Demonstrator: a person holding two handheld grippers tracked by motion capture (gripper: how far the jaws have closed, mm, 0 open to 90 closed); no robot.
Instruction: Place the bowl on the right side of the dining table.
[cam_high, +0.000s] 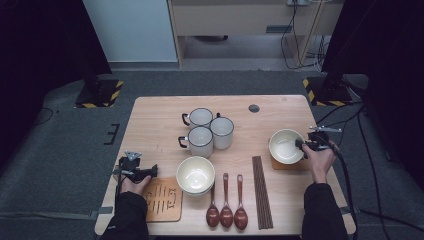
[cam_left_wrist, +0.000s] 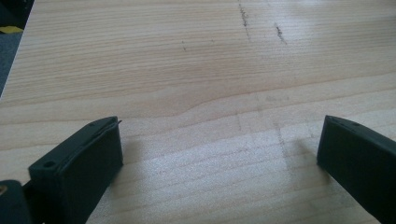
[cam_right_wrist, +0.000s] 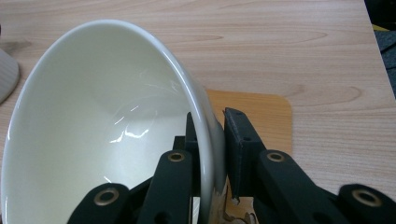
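Note:
At the table's right side a cream bowl (cam_high: 285, 145) rests over a wooden coaster (cam_high: 280, 164), and my right gripper (cam_high: 303, 144) is shut on its right rim. In the right gripper view the bowl's wall (cam_right_wrist: 102, 121) is pinched between the two black jaws of that gripper (cam_right_wrist: 212, 126), one pad inside and one outside, above the coaster (cam_right_wrist: 261, 116). My left gripper (cam_high: 150, 171) lies near the table's left front, open, with nothing between its fingers. The left gripper view has its jaws (cam_left_wrist: 219, 149) spread wide over bare wood.
Three white mugs (cam_high: 207, 130) stand mid-table. Another cream bowl (cam_high: 195, 174) sits in front of them, with three brown spoons (cam_high: 226, 212) and chopsticks (cam_high: 262, 192) to its right. A patterned coaster (cam_high: 162, 200) lies by the left hand. The table's right edge (cam_high: 334, 150) runs close to the right gripper.

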